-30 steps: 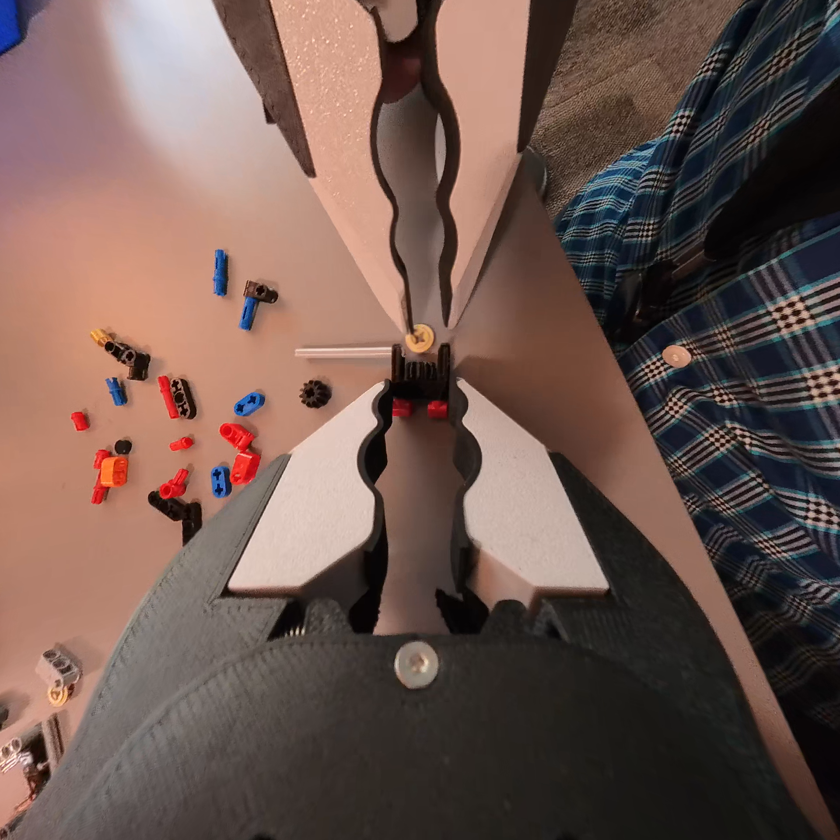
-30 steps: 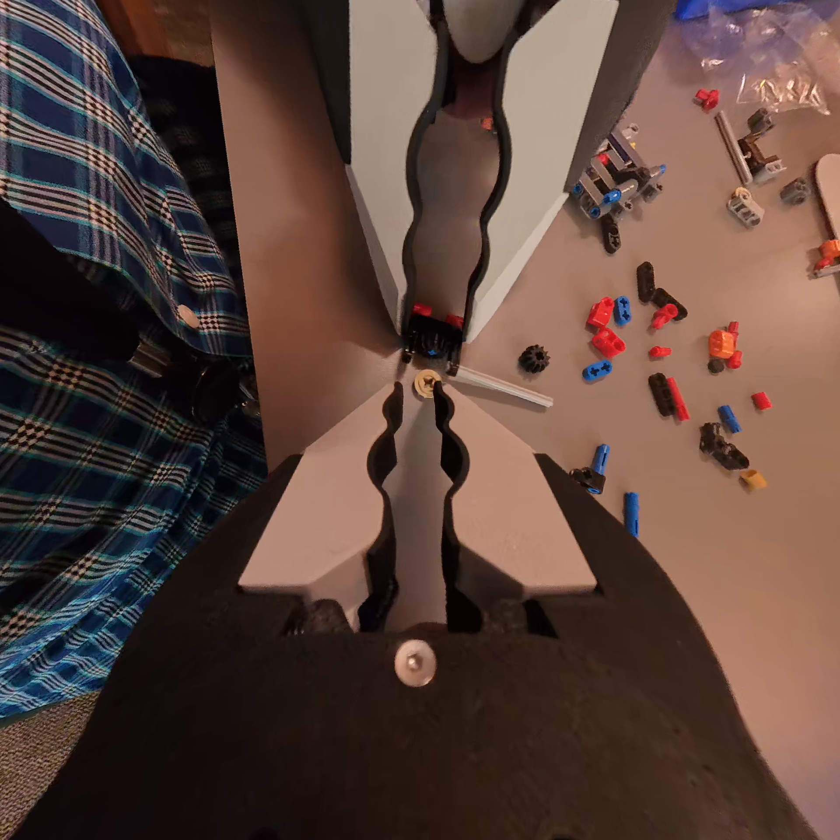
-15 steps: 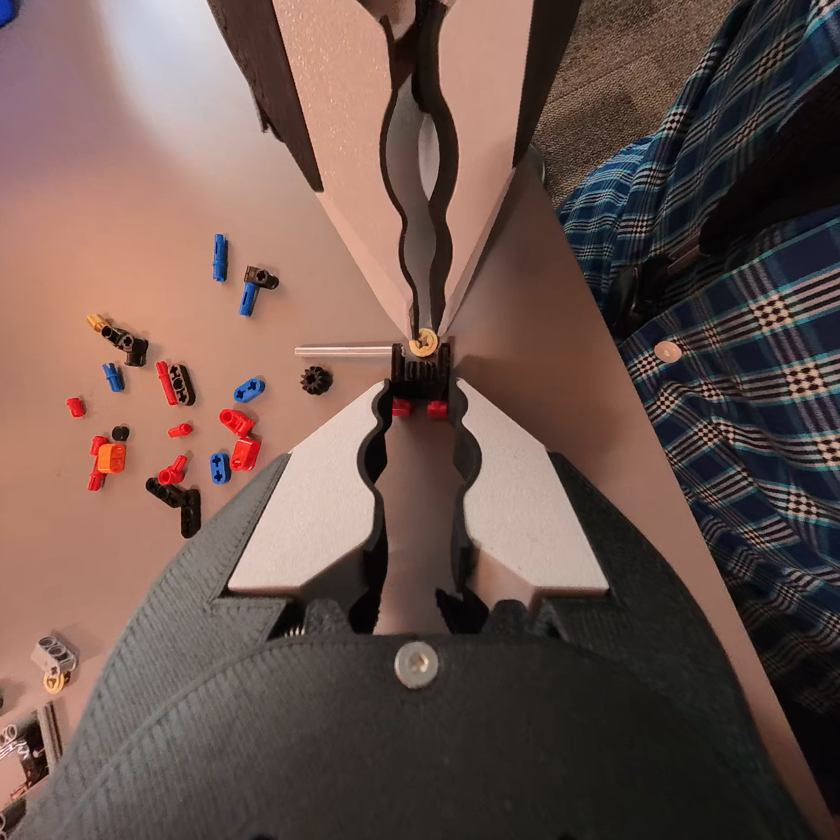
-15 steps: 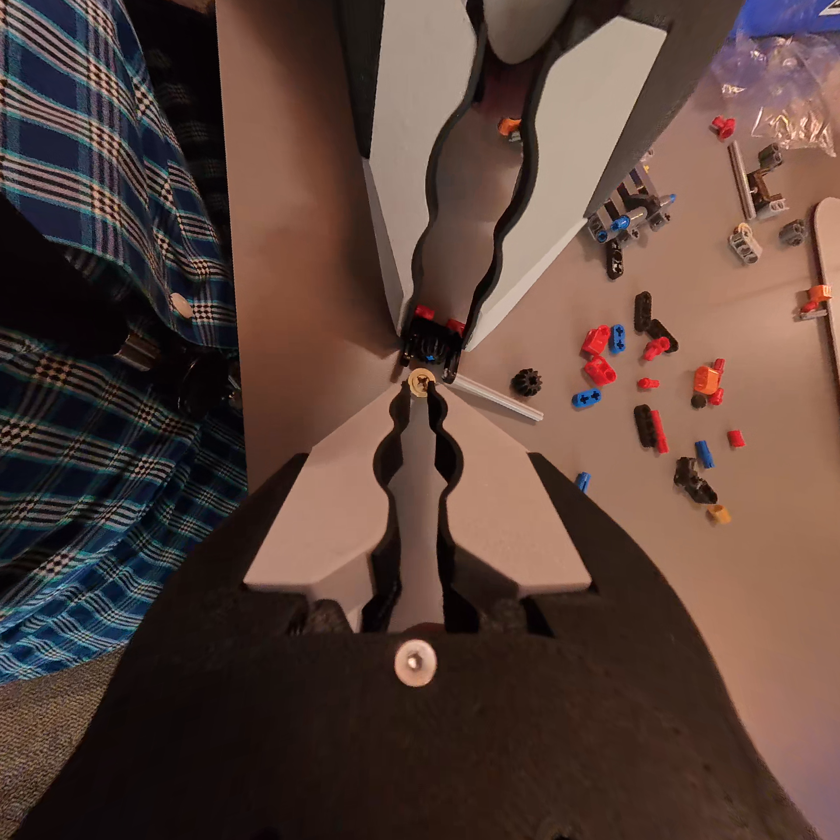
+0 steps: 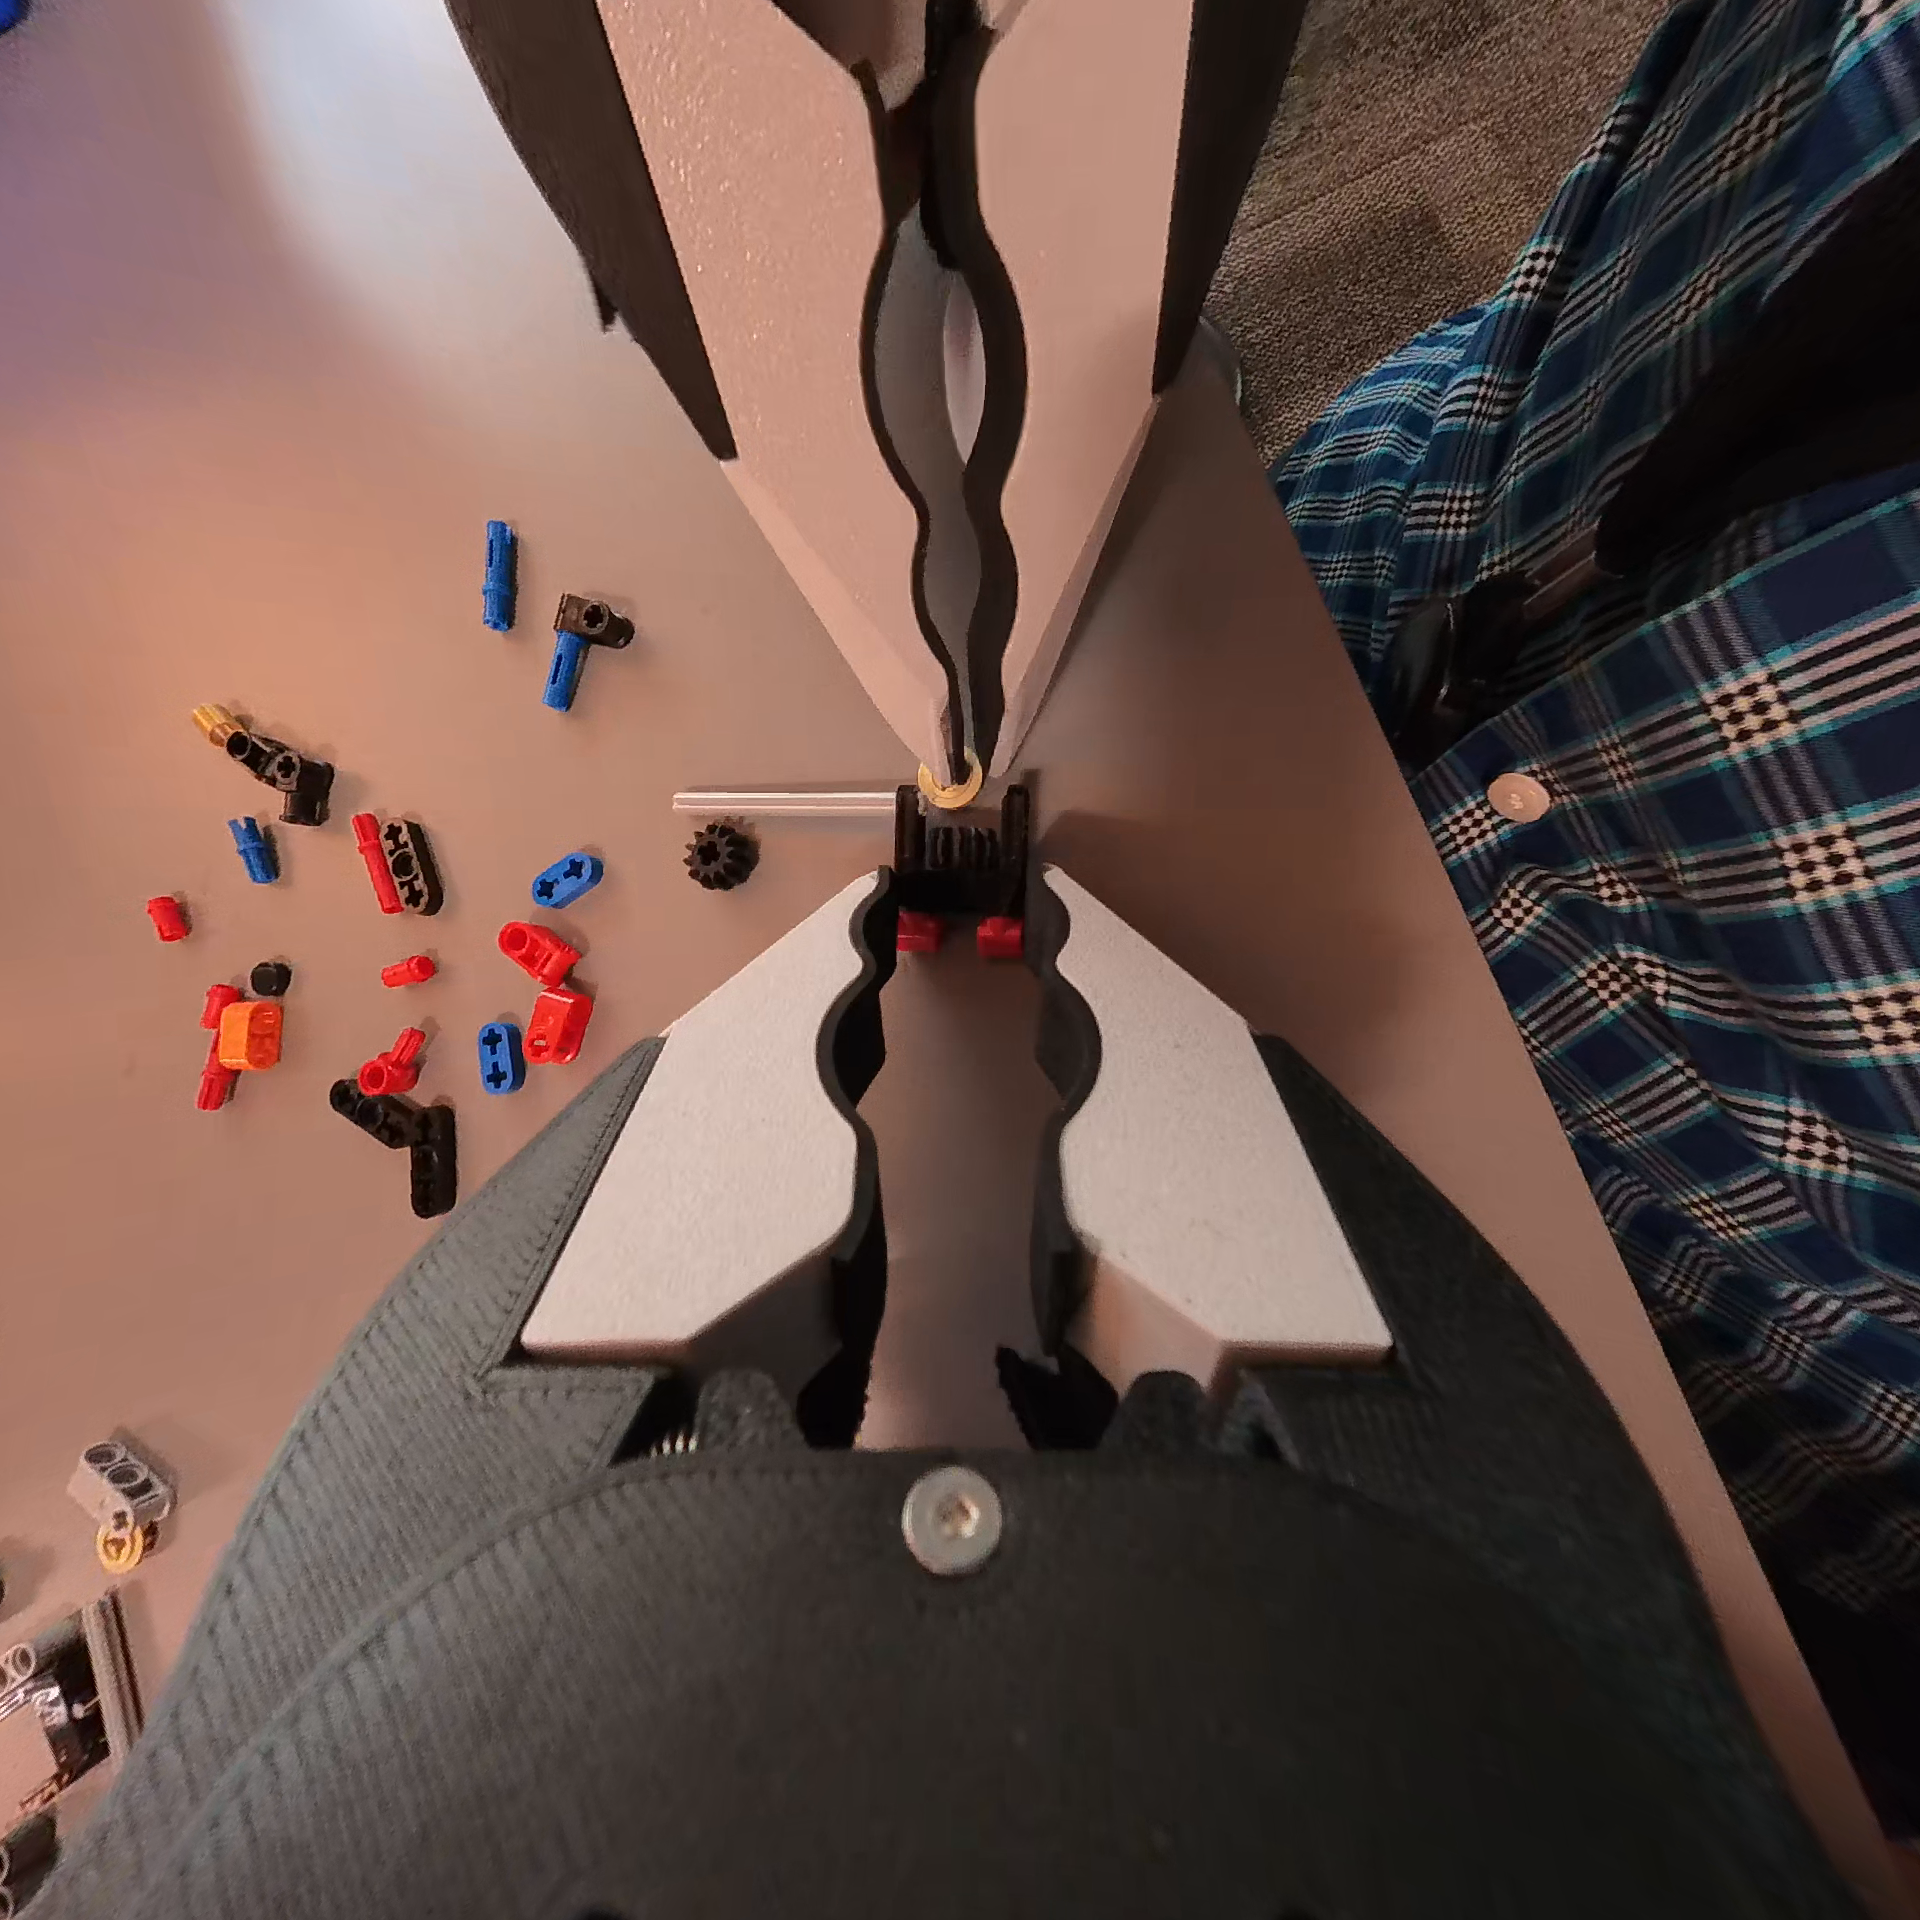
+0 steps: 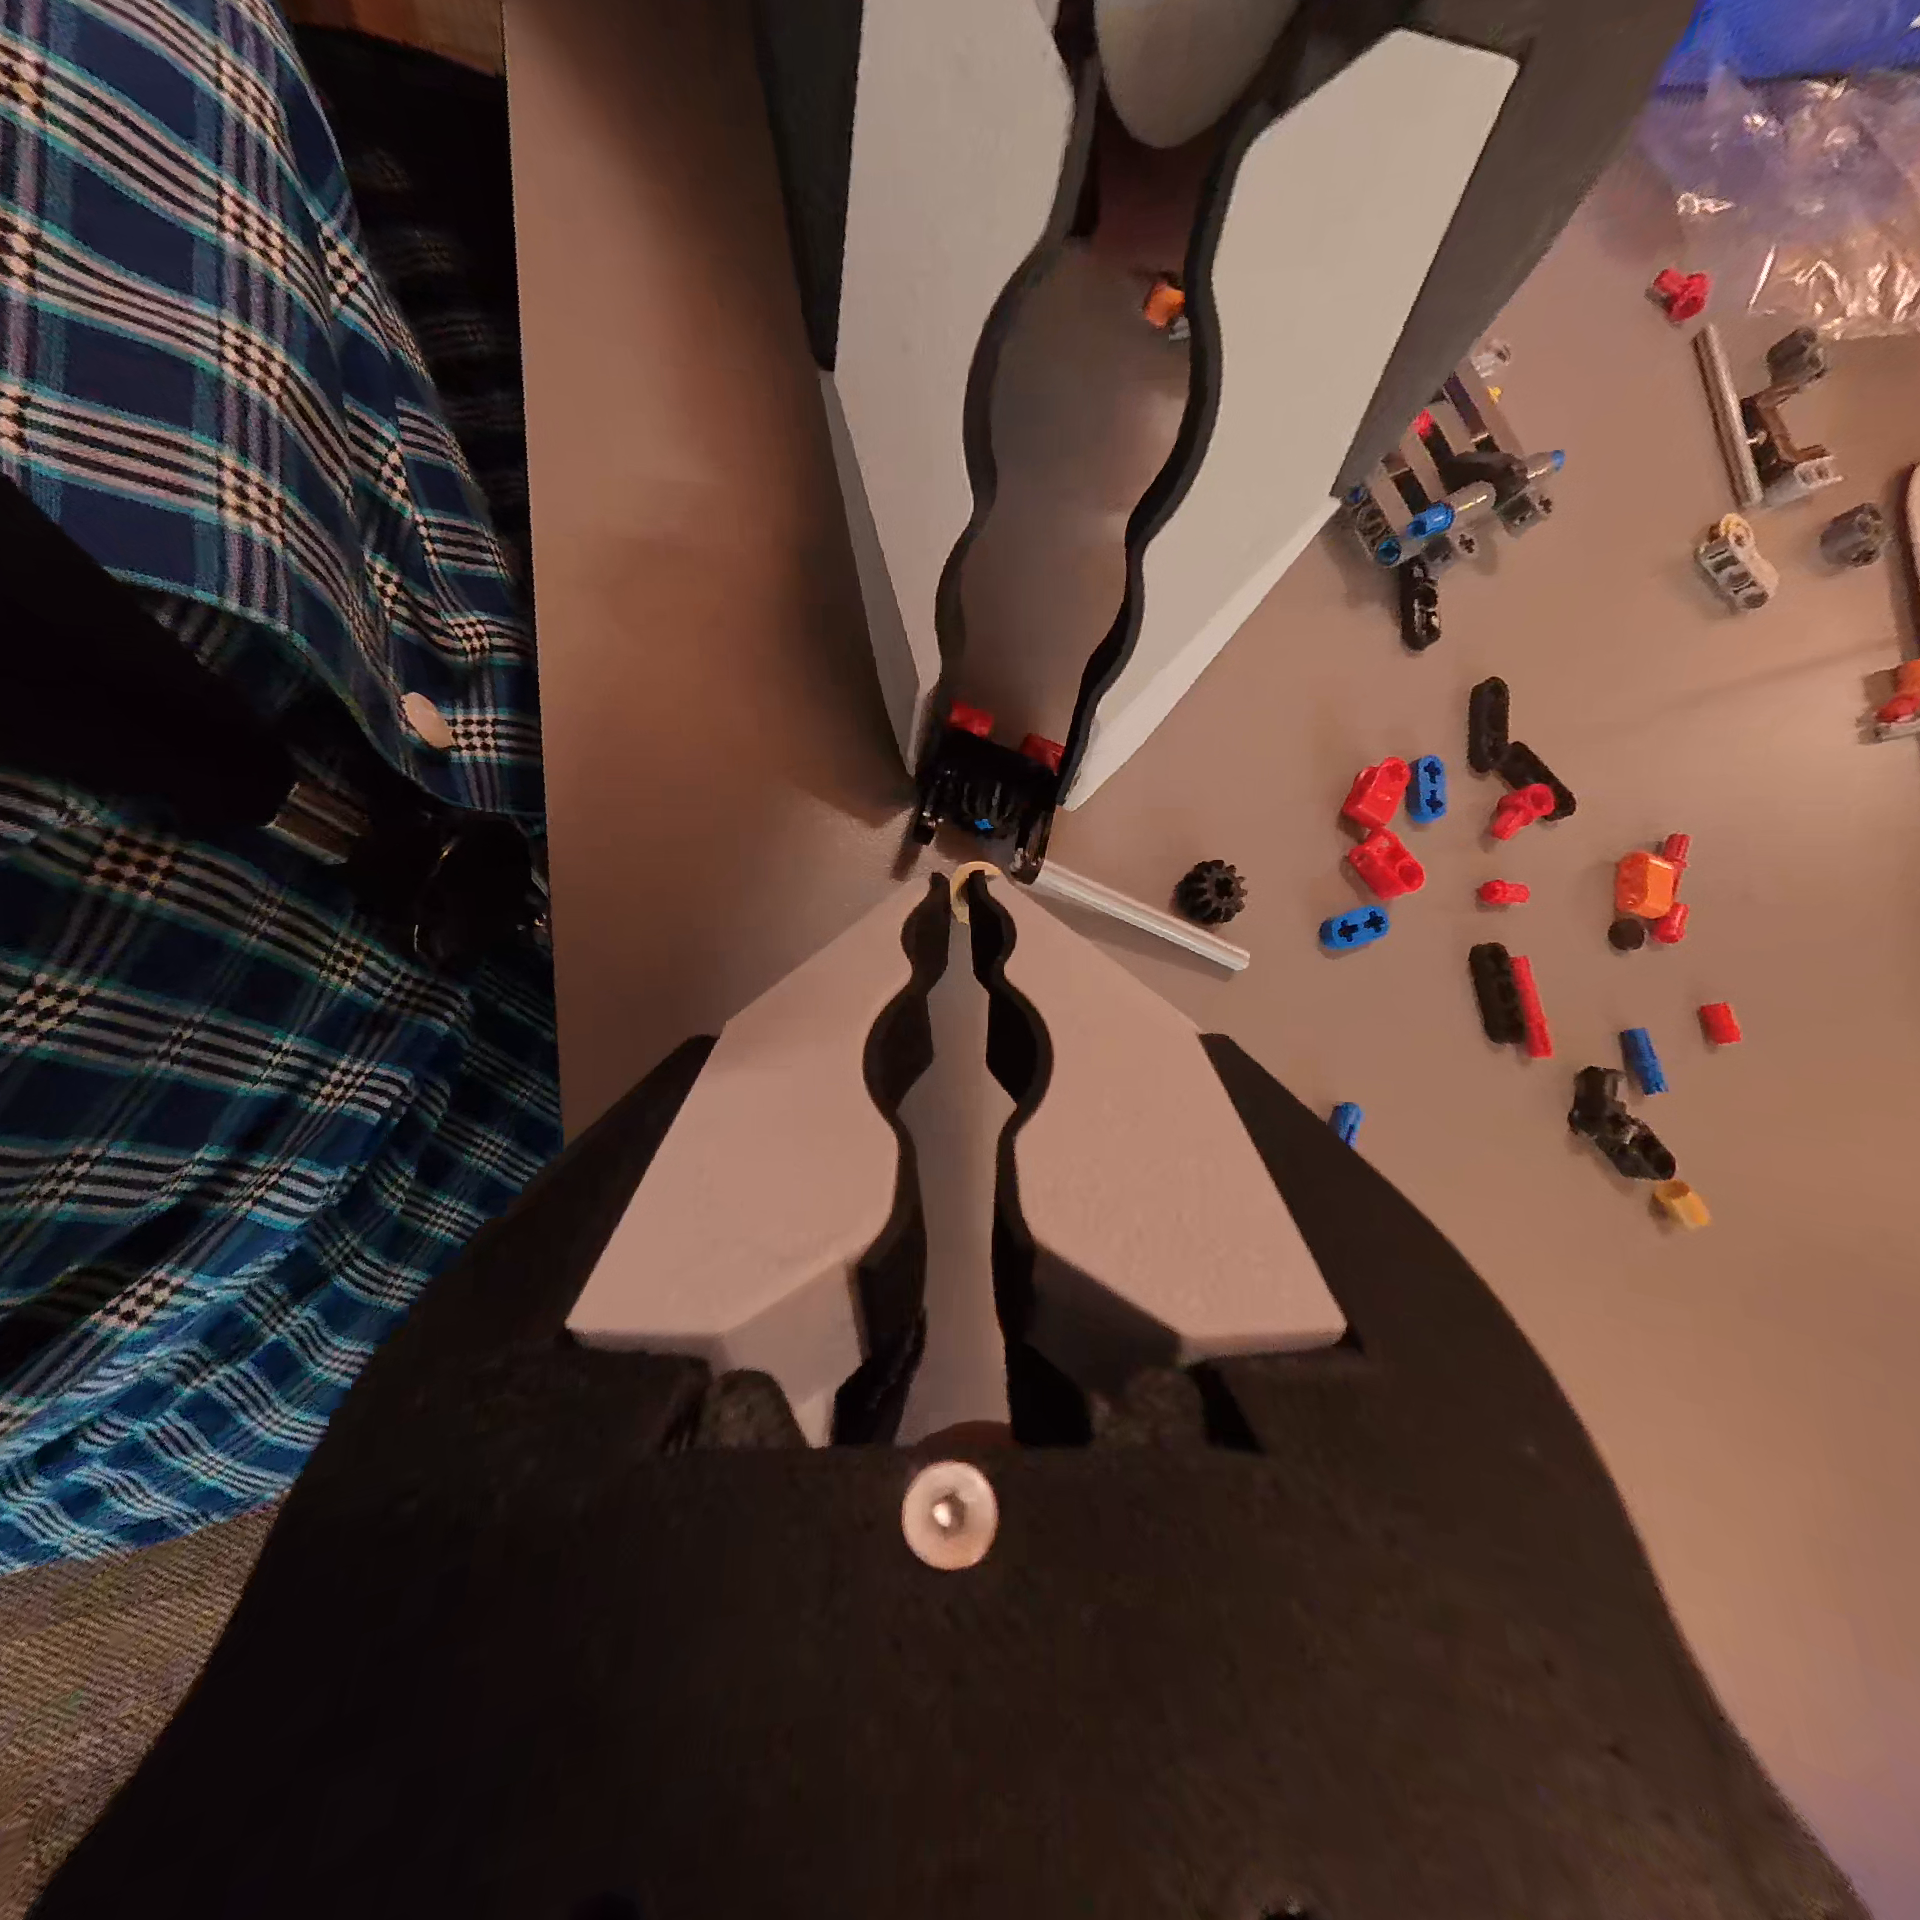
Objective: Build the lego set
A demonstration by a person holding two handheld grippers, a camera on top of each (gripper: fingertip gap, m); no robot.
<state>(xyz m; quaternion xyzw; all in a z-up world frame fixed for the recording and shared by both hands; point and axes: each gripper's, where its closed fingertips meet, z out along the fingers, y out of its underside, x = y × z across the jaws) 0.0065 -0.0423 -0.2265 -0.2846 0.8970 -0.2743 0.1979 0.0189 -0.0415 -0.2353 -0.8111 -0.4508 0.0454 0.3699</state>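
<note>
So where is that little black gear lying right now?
The loose black gear lies on the table, just below the thin white axle, left of the black assembly that the left gripper holds.

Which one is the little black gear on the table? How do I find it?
Look at the table left of where the two grippers meet. Just below the thin pale rod, nearest the gripper tips, lies the black gear. It is the only round, toothed piece lying loose there; its neighbours are smooth red, blue and black connectors.

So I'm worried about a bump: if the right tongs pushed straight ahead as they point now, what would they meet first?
Probably the small black and red lego assembly held by the left tongs; the right tongs, pinching a tan ring piece, sit just short of it.
</note>
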